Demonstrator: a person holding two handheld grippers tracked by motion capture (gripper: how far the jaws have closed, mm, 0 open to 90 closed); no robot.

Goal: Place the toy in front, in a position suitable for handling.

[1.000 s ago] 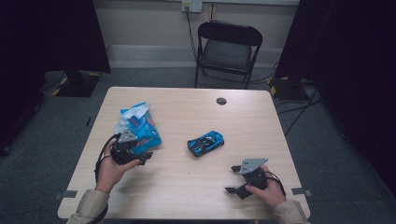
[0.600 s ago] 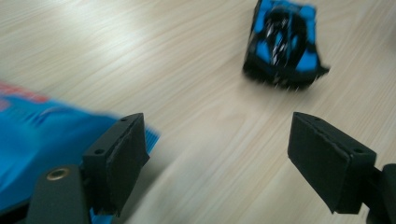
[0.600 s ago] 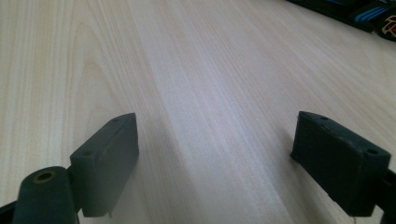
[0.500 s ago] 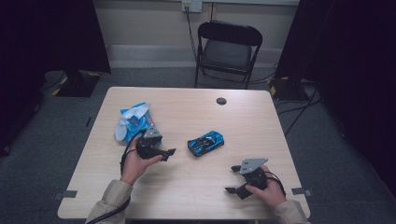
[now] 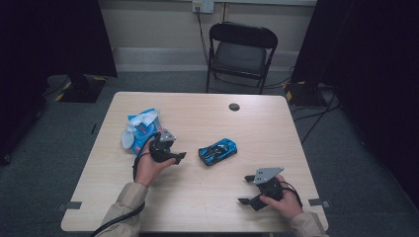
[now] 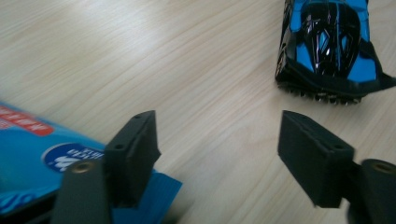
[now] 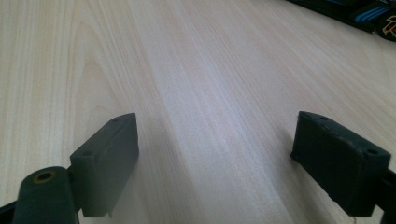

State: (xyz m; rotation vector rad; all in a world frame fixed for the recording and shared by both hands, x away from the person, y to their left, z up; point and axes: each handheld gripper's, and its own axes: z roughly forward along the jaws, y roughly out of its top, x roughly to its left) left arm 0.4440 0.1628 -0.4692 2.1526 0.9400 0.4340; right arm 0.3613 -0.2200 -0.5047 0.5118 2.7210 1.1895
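A blue and black toy car sits near the middle of the wooden table. My left gripper is just left of it, pointing at it. In the left gripper view the car lies ahead to the upper right. The left gripper is open; its jaws have just been closing, with only bare wood between them. A blue pack of wipes lies behind this gripper, and it shows by the left jaw as the pack. My right gripper rests open near the front right, and in its own view the gripper frames bare wood.
A small black disc lies near the table's far edge. A black folding chair stands beyond the table. The car's edge shows at the top right of the right gripper view.
My left hand has moved right, away from the blue pack and towards the car, and its jaws have narrowed a little. The right hand has kept still.
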